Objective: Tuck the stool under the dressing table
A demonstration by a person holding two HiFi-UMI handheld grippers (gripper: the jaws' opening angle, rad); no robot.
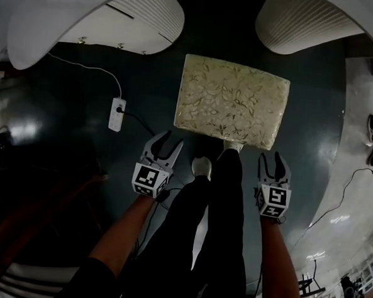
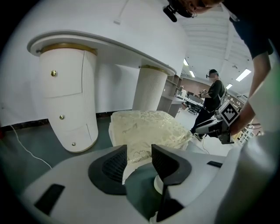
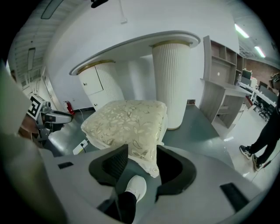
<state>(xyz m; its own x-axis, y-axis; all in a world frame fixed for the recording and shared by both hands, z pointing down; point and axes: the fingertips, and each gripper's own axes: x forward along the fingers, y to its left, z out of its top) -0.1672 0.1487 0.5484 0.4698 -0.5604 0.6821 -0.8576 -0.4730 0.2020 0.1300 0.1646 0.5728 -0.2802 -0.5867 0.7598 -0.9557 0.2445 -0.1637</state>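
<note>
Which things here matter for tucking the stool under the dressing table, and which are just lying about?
For the job: stool; dressing table; left tool and right tool, both open and holding nothing.

Lying about: power strip; shelving unit.

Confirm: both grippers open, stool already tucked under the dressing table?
Not tucked. The head view shows the stool standing on the floor in front of the dressing table, not under it. The left gripper and right gripper are indeed open.
</note>
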